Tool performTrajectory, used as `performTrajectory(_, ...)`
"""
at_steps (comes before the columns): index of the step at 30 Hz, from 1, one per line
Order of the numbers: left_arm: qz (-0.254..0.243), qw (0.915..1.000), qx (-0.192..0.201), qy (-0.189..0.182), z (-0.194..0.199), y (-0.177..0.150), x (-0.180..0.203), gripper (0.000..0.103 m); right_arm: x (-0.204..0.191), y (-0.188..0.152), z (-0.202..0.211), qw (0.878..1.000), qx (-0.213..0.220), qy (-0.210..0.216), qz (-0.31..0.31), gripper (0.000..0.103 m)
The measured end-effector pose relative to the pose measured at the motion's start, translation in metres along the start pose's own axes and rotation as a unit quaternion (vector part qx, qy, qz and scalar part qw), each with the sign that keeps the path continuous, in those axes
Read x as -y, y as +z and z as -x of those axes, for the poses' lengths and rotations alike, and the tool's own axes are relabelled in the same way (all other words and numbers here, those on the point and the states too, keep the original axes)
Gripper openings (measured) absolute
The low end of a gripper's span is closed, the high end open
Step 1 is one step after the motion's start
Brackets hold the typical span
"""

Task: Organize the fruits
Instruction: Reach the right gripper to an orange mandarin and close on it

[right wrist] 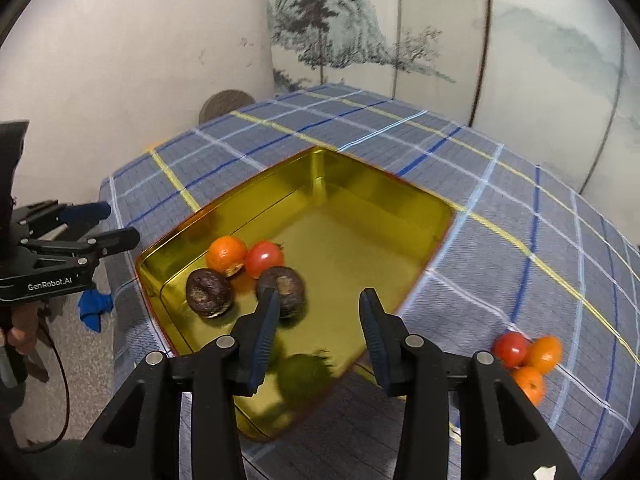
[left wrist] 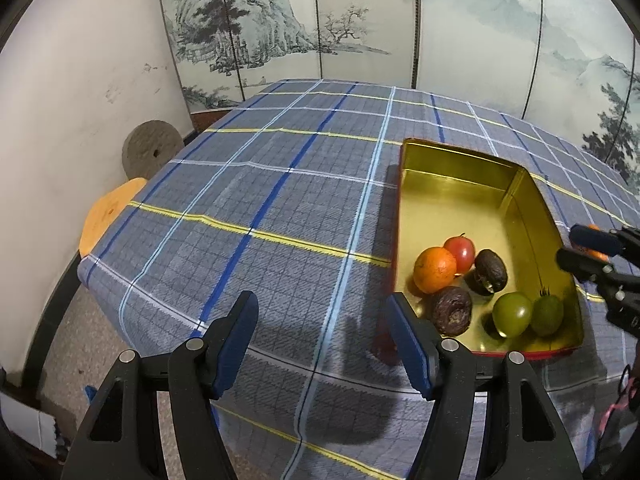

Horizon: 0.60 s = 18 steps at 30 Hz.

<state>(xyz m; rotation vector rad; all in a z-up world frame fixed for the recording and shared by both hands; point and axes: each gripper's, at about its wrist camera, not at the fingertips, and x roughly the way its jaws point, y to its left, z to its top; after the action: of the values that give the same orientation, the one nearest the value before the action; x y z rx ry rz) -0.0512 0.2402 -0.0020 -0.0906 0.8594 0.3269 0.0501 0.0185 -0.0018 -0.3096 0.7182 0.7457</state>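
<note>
Gold tin (left wrist: 460, 196), red outside, sits on the plaid tablecloth (left wrist: 260, 200). Inside its near end: one orange (left wrist: 435, 269), one red tomato (left wrist: 461, 253), two dark wrinkled fruits (left wrist: 491, 271), two green fruits (left wrist: 513, 313). Outside the tin, just off its right side: a red tomato (right wrist: 509, 348) touching two oranges (right wrist: 544, 354). Left gripper (left wrist: 322, 342) hovers left of the tin, jaws spread, empty. Right gripper (right wrist: 316, 334) hangs over the tin's near end, jaws apart, empty.
</note>
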Motion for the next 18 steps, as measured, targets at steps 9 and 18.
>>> performTrajectory(9,-0.013,0.9997,0.002,-0.022,0.006,0.004,0.021,0.068,0.077,-0.029,0.031,0.995,0.009,-0.067,-0.073,0.042)
performTrajectory(18,-0.036,0.9984,0.002,-0.044,0.009,0.007,0.052,0.068,0.126,-0.069,0.029,0.987,-0.025,-0.103,-0.119,0.042)
